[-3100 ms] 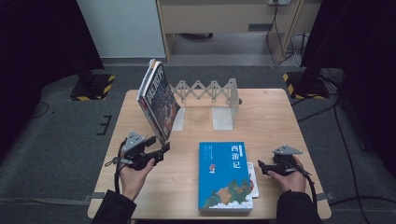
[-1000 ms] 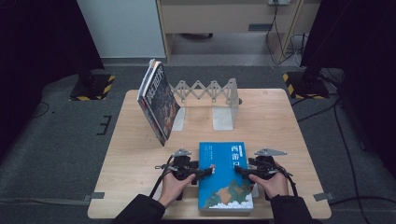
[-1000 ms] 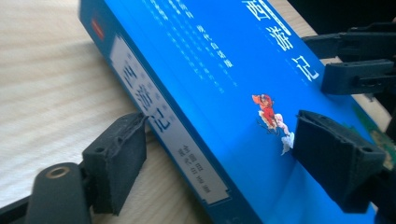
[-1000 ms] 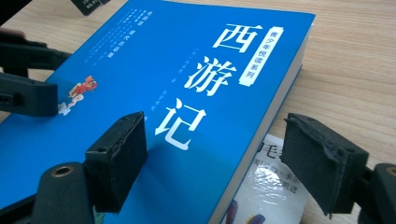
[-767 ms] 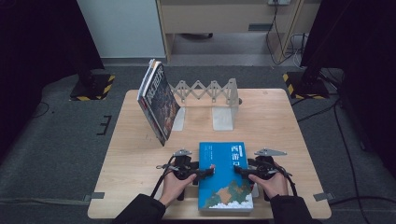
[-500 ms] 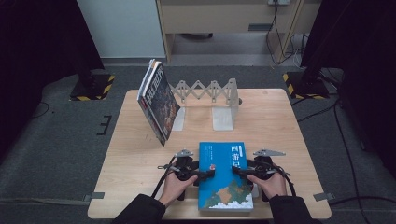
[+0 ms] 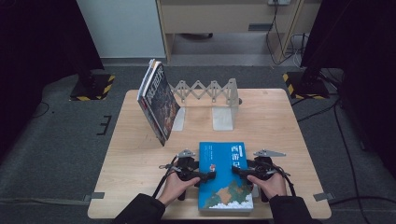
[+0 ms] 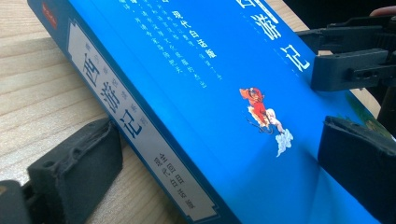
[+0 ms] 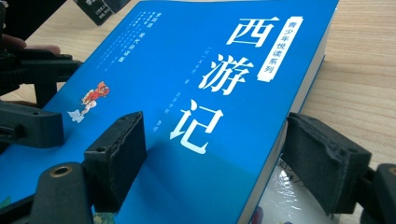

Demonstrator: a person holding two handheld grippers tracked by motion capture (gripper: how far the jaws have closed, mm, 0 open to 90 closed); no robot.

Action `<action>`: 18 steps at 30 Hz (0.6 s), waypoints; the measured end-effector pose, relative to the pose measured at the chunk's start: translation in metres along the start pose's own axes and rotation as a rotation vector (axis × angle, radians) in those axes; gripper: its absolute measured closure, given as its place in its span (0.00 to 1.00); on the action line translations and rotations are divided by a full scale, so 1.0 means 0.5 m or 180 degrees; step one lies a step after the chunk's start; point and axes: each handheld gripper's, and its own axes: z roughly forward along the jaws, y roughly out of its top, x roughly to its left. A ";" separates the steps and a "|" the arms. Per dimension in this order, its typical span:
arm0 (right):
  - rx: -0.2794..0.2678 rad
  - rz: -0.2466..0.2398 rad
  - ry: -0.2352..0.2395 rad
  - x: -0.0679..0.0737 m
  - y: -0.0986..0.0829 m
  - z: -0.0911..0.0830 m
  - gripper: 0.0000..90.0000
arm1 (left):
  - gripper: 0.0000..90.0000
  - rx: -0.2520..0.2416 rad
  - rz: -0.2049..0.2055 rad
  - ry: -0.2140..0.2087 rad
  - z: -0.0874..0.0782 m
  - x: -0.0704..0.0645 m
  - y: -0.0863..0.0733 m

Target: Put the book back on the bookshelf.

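A blue book [image 7: 224,175] with white Chinese title lies flat near the table's front edge. My left gripper [image 7: 204,176] grips its spine side: in the left gripper view [image 8: 215,163] one jaw sits against the spine by the table and the other presses on the cover [image 8: 210,93]. My right gripper [image 7: 241,171] holds the opposite edge. In the right gripper view [image 9: 222,158] one jaw rests on the cover [image 9: 210,93] and the other sits at the page edge.
A dark-covered magazine [image 7: 159,102] leans tilted against the left end of an expandable metal book rack [image 7: 208,91] at the table's back. Something white and plastic-wrapped [image 9: 285,200] lies under the blue book. The wooden table [image 7: 130,158] is bare to the left.
Both grippers moved in from the table's sides to the book's left and right edges. Over the last second they have barely shifted.
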 end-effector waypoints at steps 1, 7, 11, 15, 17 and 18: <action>-0.0003 0.0003 0.0000 0.000 0.000 0.000 0.24 | 0.00 0.0010 -0.0006 -0.0016 0.000 0.001 0.001; -0.0001 0.0027 0.0018 -0.001 -0.001 0.001 0.23 | 0.10 0.0016 -0.0134 0.0012 -0.009 0.008 0.004; -0.0006 0.0038 0.0029 -0.002 -0.001 0.002 0.23 | 0.15 0.0047 -0.0243 -0.0012 -0.014 0.010 0.005; -0.0007 0.0036 0.0038 -0.003 -0.001 0.002 0.23 | 0.18 0.0088 -0.0368 -0.0037 -0.018 0.010 0.005; -0.0017 0.0049 0.0040 -0.003 -0.002 0.002 0.23 | 0.21 0.0109 -0.0431 -0.0067 -0.020 0.012 0.006; -0.0014 0.0059 0.0043 -0.003 -0.002 0.002 0.23 | 0.22 0.0110 -0.0443 -0.0071 -0.021 0.013 0.006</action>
